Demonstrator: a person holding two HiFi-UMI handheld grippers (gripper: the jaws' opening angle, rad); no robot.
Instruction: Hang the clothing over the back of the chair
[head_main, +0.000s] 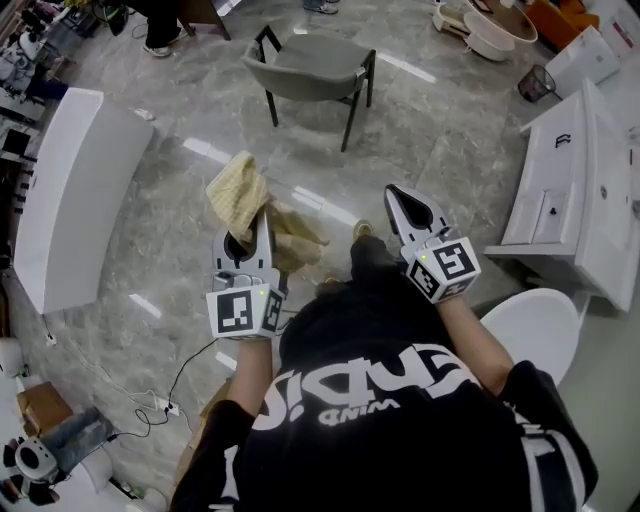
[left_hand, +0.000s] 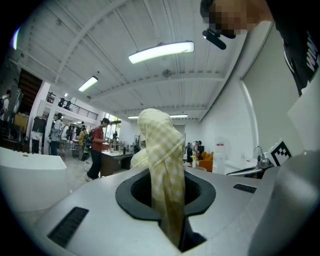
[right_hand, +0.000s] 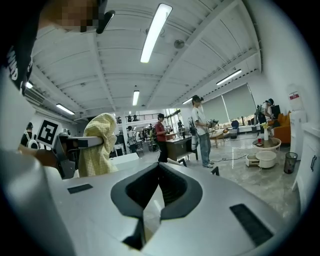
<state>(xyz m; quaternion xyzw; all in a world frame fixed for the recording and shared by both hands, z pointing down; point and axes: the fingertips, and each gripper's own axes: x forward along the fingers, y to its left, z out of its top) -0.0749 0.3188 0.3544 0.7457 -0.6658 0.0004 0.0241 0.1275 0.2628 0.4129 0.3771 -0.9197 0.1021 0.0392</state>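
Polished marble floor (head_main: 450, 130) separates the grey shell chair (head_main: 310, 65), upper centre, from the yellow checked cloth (head_main: 238, 185) clenched mid-frame by the left gripper (head_main: 262, 214); right gripper (head_main: 395, 192) closed, empty. Next: approach, then drape.

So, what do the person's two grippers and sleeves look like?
Both the left gripper and right gripper are light grey with black-lined, tapering fingers. Each carries a white cube printed with black square markers. The person wears a black short-sleeved shirt with white lettering.
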